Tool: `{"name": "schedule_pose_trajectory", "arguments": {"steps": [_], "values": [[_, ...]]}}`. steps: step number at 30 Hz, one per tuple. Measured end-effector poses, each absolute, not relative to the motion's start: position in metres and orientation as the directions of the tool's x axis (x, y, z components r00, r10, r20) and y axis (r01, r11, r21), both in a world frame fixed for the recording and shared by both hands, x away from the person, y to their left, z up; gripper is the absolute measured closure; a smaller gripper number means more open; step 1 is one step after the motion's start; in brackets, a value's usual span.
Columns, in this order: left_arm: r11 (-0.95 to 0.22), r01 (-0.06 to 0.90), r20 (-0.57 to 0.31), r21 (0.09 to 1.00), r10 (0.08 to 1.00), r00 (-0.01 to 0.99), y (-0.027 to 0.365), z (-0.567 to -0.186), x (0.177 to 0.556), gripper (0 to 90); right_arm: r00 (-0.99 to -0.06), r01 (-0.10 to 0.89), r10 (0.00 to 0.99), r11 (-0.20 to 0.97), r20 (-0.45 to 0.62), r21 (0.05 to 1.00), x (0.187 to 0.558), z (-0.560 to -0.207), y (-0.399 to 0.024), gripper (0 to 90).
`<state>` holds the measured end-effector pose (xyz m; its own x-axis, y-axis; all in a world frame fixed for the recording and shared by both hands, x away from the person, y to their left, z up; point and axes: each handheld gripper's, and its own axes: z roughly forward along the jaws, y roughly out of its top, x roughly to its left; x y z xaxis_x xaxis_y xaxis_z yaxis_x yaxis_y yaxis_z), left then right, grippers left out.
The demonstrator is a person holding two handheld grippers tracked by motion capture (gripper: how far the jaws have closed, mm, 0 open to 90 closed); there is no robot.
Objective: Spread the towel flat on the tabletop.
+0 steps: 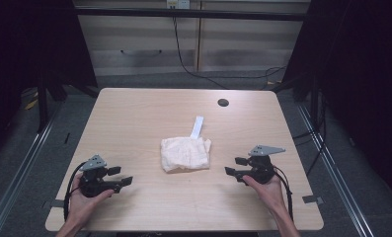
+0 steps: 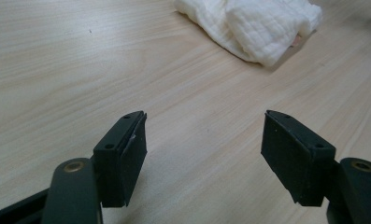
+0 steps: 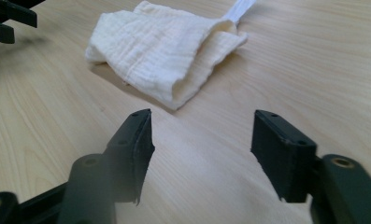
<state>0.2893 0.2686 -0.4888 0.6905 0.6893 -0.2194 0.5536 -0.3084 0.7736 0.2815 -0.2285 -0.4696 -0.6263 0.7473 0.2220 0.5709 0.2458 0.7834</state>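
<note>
Flanking folded cloth (image 1: 185, 153), left tongs (image 1: 120, 176) and right tongs (image 1: 236, 166) spread, empty, strap (image 1: 197, 127) partly tucked under.

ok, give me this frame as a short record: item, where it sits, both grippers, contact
item: folded cream-white muslin cloth with a white strap at its far edge
place: middle of the light wooden table
left gripper: jaws open, nothing between them, left of the cloth
right gripper: jaws open, nothing between them, right of the cloth
contact: none
</note>
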Motion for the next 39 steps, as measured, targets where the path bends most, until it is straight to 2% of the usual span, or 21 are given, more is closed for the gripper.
{"name": "schedule_pose_trajectory", "arguments": {"steps": [14, 20, 29, 39], "values": [[-0.309, 0.561, -0.241, 0.768, 0.672, 0.700, 0.269, -0.488, 0.288, 30.5, -0.687, 0.561, 0.684, 0.286, 0.244, 0.777, 0.325, -0.469, -0.198, 46.1], [-0.303, 0.554, -0.242, 0.775, 0.667, 0.704, 0.268, -0.488, 0.287, 30.7, -0.727, 0.546, 0.647, 0.343, 0.229, 0.764, 0.346, -0.464, -0.174, 47.5], [-0.309, 0.546, -0.230, 0.779, 0.670, 0.706, 0.267, -0.488, 0.286, 27.1, -0.750, 0.541, 0.624, 0.389, 0.219, 0.746, 0.371, -0.467, -0.154, 48.3], [-0.310, 0.545, -0.224, 0.779, 0.675, 0.703, 0.268, -0.487, 0.286, 27.2, -0.759, 0.562, 0.605, 0.424, 0.240, 0.711, 0.390, -0.475, -0.125, 44.8]]}}
